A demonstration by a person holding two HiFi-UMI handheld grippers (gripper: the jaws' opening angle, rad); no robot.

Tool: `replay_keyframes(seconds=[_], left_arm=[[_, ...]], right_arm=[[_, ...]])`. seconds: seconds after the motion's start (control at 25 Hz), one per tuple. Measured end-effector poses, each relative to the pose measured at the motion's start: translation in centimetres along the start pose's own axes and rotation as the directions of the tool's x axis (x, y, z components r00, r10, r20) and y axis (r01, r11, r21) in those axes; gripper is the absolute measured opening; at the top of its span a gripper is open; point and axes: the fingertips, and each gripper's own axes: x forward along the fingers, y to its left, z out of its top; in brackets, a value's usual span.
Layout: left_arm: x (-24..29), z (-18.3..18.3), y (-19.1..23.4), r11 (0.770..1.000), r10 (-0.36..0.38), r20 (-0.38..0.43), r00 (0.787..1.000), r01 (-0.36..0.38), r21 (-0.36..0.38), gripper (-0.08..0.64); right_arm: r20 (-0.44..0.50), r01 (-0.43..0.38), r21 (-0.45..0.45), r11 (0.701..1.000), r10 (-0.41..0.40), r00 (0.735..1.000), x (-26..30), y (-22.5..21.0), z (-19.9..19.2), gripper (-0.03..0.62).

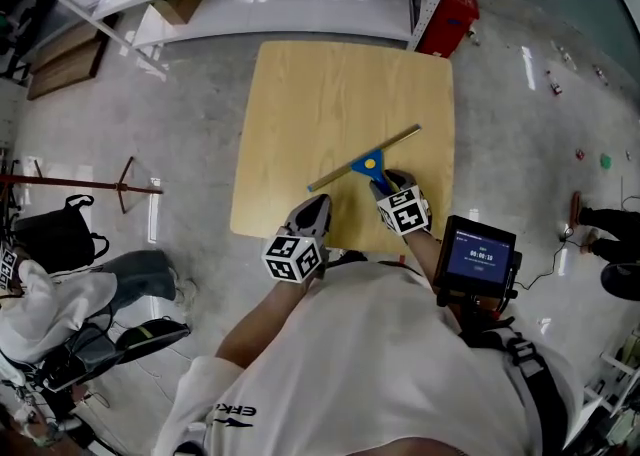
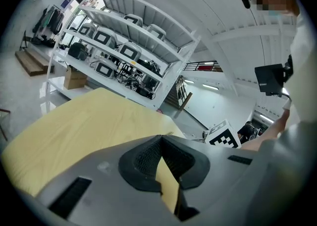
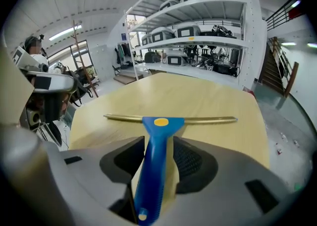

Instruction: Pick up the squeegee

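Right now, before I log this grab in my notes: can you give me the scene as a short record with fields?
surface: wooden table
squeegee: lying on the table, blue handle toward its near edge
right gripper: open, handle between its jaws, not gripped
left gripper: shut, empty, by the table's near edge

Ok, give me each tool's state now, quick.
Left tool: closed, nothing in it.
Right tool: open, squeegee handle between its jaws, not gripped.
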Motion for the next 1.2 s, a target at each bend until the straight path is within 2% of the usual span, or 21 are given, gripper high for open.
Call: replay_keyframes(seconds=[0.28,0.56,0.76,1.2], left_arm=[[-0.6,-0.4,-0.7,1.0,0.014,0.004,1.0,-0.014,-0.011,0.005],[-1.0,-0.6,-0.4,1.0,0.03,0.001,1.0,-0.03,-0.008,0.005],[-1.0,-0.4,-0.4,1.0,0.027,-0.006,1.0,-0.027,0.0,0.005],[-0.6,0.4,-0.7,1.0,0.011,-0.017,1.0,-0.011,0.027,0.005]], right_arm=[[-0.055,0.007,-0.031,1.0,-0.008,0.998,1.0,0.1,-2.2,0.165],[-0.077,0.036,-0.058,0.998,-0.04,0.996,1.1,0.1,-2.3,0.163],[-0.057,0.062,-0.039,0.997,-0.064,0.996,0.9,-0.3,-1.9,0.134],[0.027,0.073,0.021,0.997,-0.073,0.997,-0.4,-1.1,-1.1,0.132]])
